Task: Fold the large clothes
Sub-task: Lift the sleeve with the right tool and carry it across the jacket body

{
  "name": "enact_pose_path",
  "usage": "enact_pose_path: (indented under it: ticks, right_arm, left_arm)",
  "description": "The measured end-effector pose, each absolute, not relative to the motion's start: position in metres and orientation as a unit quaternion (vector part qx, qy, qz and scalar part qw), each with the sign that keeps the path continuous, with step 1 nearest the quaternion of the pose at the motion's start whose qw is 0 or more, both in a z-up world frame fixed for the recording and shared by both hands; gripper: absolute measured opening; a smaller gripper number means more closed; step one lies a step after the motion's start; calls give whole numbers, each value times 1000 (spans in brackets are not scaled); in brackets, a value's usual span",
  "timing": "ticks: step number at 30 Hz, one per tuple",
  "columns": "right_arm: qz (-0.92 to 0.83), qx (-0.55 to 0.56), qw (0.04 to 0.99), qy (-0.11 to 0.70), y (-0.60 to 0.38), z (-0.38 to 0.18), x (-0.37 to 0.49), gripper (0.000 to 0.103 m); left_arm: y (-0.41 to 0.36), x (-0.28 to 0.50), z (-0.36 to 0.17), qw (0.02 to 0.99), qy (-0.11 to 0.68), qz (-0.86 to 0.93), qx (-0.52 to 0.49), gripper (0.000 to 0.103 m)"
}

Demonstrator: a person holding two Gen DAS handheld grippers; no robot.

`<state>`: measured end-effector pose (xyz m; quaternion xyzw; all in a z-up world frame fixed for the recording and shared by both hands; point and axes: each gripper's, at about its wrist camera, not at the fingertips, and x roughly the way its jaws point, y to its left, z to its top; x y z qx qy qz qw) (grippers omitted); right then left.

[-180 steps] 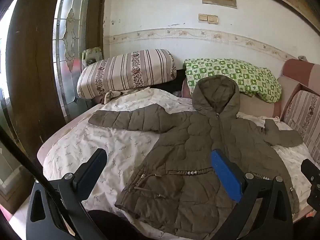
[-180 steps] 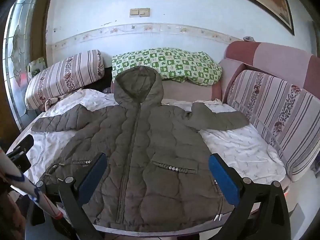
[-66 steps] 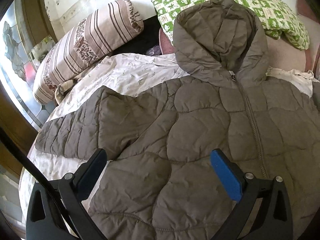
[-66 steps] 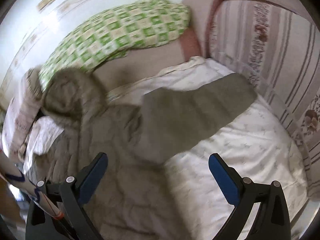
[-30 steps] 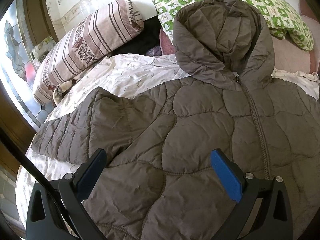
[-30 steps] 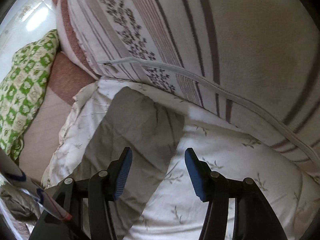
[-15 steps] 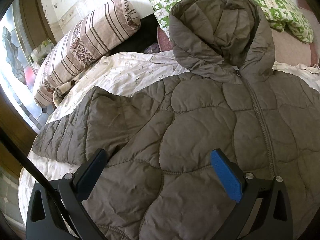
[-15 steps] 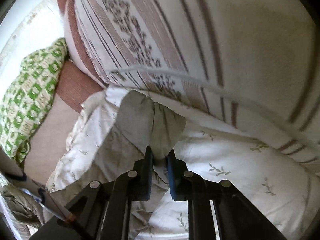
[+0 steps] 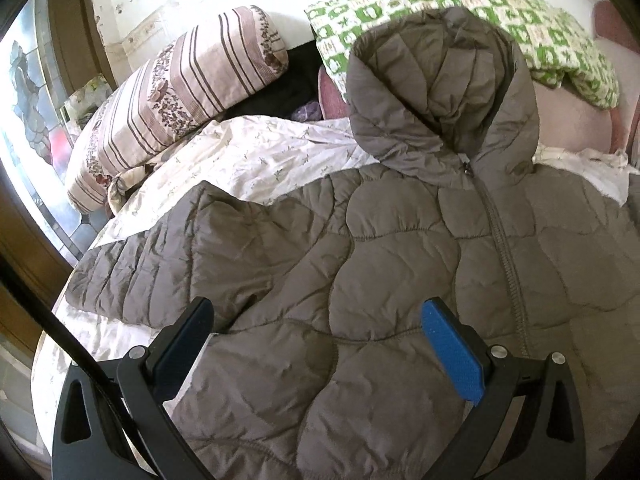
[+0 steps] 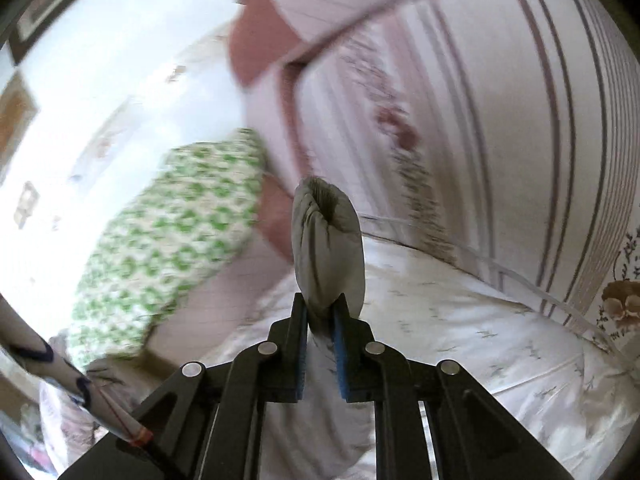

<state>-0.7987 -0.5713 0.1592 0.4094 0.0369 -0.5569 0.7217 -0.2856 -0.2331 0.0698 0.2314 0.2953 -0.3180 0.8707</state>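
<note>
The jacket (image 9: 360,264) lies front up on the sheet (image 9: 256,152) of a bed, zipped, its hood (image 9: 436,92) resting against the green pillow (image 9: 552,36). 1 sleeve (image 9: 160,264) stretches flat toward the left edge of the left wrist view; the jacket's hem and right side are cut off by the frame there. The left gripper (image 9: 316,344) hangs over the chest with its jaws wide apart, nothing between them, and whether the pads touch the quilting is hard to tell.

In the right wrist view the other cuff (image 10: 328,248) stands bunched and upright, clamped between the narrowed jaws of the right gripper (image 10: 320,320), which have just been closing on it. The rest of that sleeve is hidden under the gripper. The background is smeared (green pillow, striped cushion (image 10: 500,120), wall), so details there cannot be read. A striped pillow (image 9: 176,100) lies at the bed's far left corner.
</note>
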Motion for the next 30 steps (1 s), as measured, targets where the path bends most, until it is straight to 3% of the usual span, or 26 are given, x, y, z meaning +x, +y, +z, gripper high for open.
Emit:
enact_pose_path:
  ticks: [9, 16, 30]
  right_arm:
    - [-467, 367, 804, 35, -501, 235, -692, 13]
    - [-392, 349, 848, 78, -458, 252, -587, 13]
    - [-270, 347, 876, 200, -400, 171, -423, 13]
  left_arm:
    - [-202, -271, 87, 879, 294, -311, 209, 103]
    - [-179, -243, 88, 881, 323, -295, 183, 103]
    - [-154, -209, 89, 883, 354, -273, 144, 103]
